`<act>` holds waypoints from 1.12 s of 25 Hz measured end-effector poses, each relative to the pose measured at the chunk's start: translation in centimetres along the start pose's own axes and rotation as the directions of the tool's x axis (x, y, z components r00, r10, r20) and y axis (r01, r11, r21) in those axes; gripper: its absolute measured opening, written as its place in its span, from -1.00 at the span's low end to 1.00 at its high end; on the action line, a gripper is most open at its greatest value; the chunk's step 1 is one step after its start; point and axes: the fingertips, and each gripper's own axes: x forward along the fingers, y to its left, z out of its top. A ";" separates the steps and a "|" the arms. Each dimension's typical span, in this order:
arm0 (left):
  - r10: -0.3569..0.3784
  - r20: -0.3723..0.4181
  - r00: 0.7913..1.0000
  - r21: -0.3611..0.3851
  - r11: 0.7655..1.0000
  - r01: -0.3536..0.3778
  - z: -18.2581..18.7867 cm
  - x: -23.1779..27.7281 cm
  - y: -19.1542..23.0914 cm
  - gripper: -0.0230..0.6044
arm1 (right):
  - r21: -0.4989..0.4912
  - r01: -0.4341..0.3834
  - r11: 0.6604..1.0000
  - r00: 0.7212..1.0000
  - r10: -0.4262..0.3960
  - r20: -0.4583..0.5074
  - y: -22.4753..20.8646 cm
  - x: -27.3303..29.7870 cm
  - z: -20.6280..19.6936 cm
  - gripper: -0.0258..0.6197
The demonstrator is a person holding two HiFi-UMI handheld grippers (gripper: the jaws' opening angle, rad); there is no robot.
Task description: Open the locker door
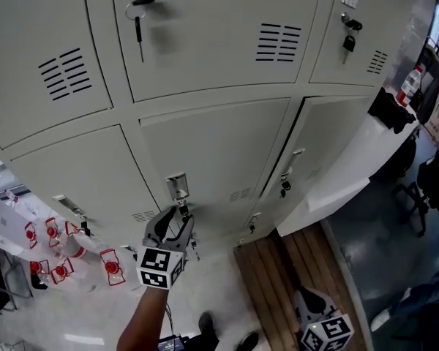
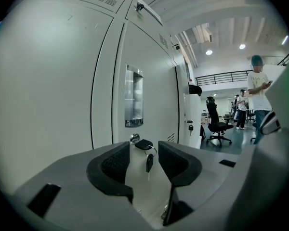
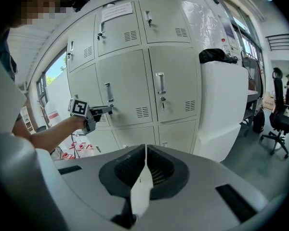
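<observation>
The middle locker door [image 1: 219, 148] is closed, with a metal pull recess [image 1: 176, 186] at its lower left. In the left gripper view the recess [image 2: 134, 96] sits above the lock [image 2: 134, 138]. A black-headed key [image 2: 143, 145] is in the lock and a second key [image 2: 149, 162] dangles from it. My left gripper [image 2: 143, 153] [image 1: 177, 218] is open, its jaws on either side of the key without touching it. My right gripper [image 3: 145, 150] is shut on nothing and hangs low at the right [image 1: 314, 309], away from the lockers.
Neighbouring lockers carry keys in their locks [image 1: 139, 9] [image 1: 348, 35]. A wooden bench [image 1: 278, 276] stands below the lockers on the right. Red-and-white items [image 1: 58, 258] lie on the floor at left. Office chairs [image 2: 216, 124] and people [image 2: 257, 97] are further off.
</observation>
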 end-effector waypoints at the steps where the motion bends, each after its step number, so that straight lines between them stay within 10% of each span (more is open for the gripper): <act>1: 0.001 -0.003 1.000 -0.001 1.000 -0.001 -0.2 0.2 0.1 -0.34 | -0.001 -0.001 1.000 1.000 0.001 -0.001 0.0 0.1 0.0 -0.80; 28: -0.031 -0.008 1.000 0.079 0.996 0.031 -1.4 -2.4 -5.8 -0.42 | -0.040 -0.061 0.997 0.998 0.061 0.000 0.0 -0.7 0.2 -0.80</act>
